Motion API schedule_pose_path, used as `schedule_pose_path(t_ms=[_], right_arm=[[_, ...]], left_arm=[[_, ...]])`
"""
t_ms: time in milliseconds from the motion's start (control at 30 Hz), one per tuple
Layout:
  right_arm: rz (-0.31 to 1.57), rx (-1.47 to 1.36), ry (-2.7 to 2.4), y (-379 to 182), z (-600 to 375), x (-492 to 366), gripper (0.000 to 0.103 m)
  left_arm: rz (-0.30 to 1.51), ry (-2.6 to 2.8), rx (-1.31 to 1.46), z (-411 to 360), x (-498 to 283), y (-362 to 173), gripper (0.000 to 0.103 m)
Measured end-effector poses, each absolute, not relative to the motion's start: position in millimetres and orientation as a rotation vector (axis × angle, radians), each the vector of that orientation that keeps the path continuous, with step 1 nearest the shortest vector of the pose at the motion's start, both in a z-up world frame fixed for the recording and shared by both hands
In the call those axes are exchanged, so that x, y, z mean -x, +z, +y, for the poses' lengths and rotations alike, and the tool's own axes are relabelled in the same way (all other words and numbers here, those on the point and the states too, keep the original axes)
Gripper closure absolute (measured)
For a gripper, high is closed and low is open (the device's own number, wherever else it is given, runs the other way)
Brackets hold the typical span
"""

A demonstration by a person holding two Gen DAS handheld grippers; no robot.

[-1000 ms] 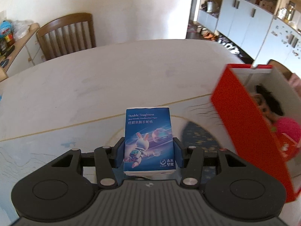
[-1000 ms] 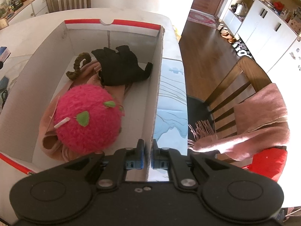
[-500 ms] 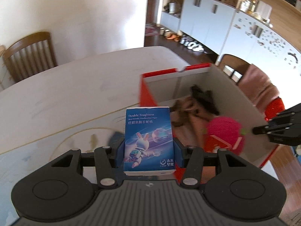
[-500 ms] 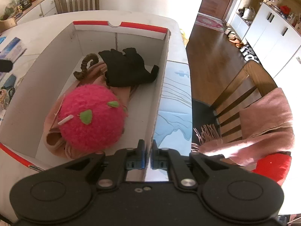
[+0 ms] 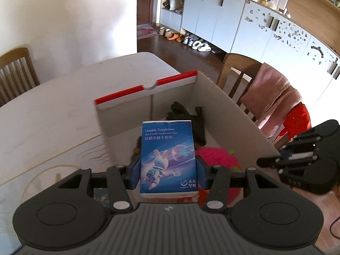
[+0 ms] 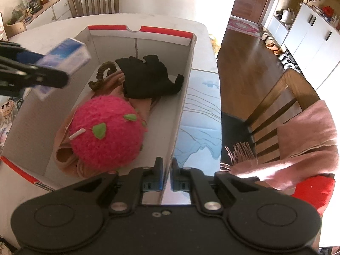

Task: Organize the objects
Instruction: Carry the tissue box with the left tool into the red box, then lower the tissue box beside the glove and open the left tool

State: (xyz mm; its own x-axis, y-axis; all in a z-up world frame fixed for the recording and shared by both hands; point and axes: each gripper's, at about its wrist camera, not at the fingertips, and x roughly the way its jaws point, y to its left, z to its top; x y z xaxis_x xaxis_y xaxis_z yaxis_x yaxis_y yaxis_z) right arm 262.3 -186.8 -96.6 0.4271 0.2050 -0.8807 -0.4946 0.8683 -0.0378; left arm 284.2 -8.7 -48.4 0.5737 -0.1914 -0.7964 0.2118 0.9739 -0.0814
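Now: left gripper (image 5: 167, 170) fingers clamp tissue pack (image 5: 167, 157) above box (image 6: 182, 97); right gripper (image 6: 166, 174) fingers pinch box wall at 6 o'clock.

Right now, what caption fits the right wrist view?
Right gripper clamps the box wall while a tissue pack hangs above it.

A blue rectangular tissue pack with a cartoon rabbit astronaut (image 5: 167, 157) reads "Double Toughness" in white, with Chinese characters "倍韧亲肤手帕纸" beneath; the small line between is too fine to read surely.
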Motion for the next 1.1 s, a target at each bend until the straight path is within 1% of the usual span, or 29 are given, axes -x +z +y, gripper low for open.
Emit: schedule_pose_path(t_ms=[400,600,800,967,1067,1100], right_arm=[[1.043,0.299,0.471,-97,-190,-263,0.096],[1.044,0.293,0.478,-97,-191,-264,0.096],[1.046,0.291,0.481,-97,-191,-264,0.096],[1.048,0.285,0.477,-97,-192,-264,0.096],[1.049,0.283,0.474,-97,-192,-264,0.096],[1.049,0.283,0.472,-97,-192,-264,0.096]], left_arm=[[0.977,-0.152,-0.108,-30,-330,-76,0.053],[1.034,-0.136,-0.121,-32,-348,-92,0.053],[1.091,-0.152,-0.121,-33,-361,-104,0.053],[1.105,-0.158,-0.139,-35,-363,-106,0.053],[1.104,-0.162,-0.134,-36,-362,-105,0.049],[1.101,-0.164,-0.132,-36,-361,-105,0.044]])
